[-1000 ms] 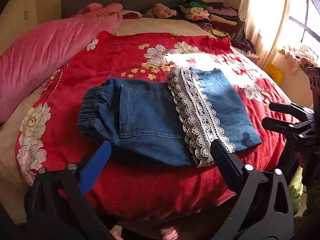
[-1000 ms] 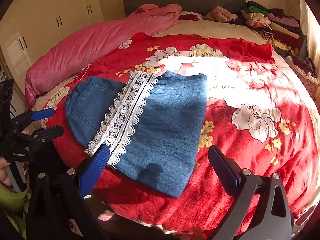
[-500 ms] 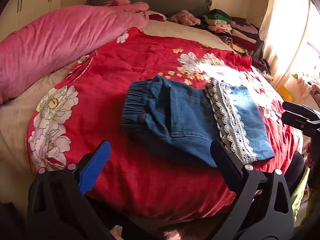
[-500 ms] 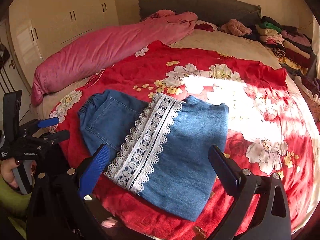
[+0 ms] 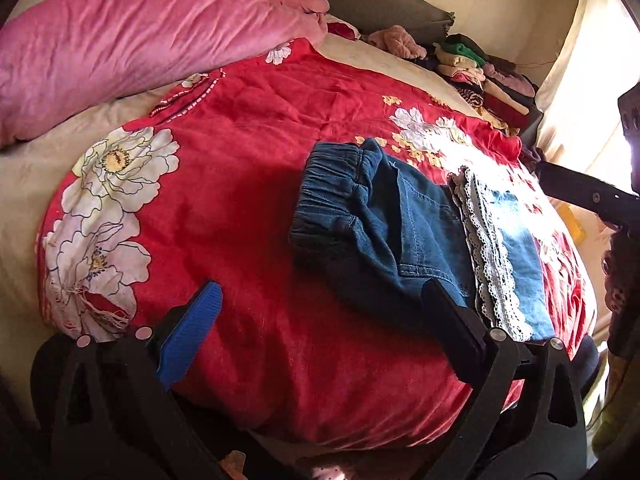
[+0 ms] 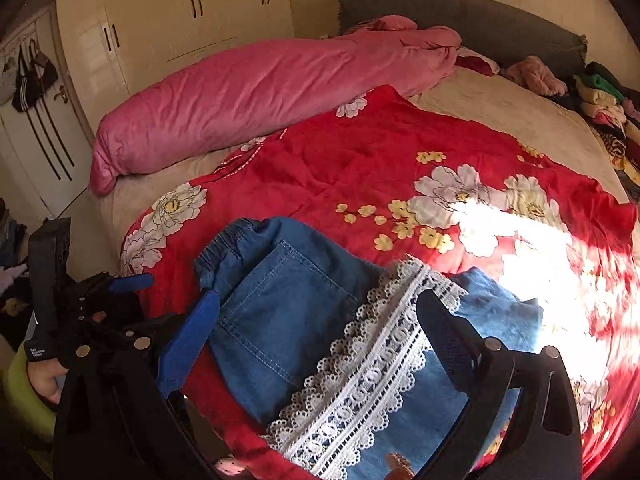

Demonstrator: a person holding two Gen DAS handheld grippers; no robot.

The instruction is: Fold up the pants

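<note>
The folded denim pants point(image 5: 400, 232) lie on the red flowered blanket point(image 5: 248, 152), elastic waistband to the left and a white lace band point(image 5: 488, 256) across the lighter blue folded part. My left gripper point(image 5: 320, 320) hangs open near the bed's front edge, left of the pants, its black finger over their near corner. In the right wrist view the pants point(image 6: 280, 304) and lace point(image 6: 372, 364) fill the foreground. My right gripper point(image 6: 318, 332) is open just above them, holding nothing. The left gripper point(image 6: 128, 300) shows at the left, held by a hand point(image 6: 40, 376).
A long pink bolster point(image 6: 260, 92) lies along the bed's far left side. Stacked folded clothes point(image 5: 472, 68) sit at the far right by the grey headboard point(image 6: 480, 20). Cream wardrobes point(image 6: 180, 20) stand behind. Sunlight bleaches the blanket's right part.
Both views have swung left. The right gripper has come in low over the pants. The left gripper has shifted left, so the pants now sit at its right. Both stay open.
</note>
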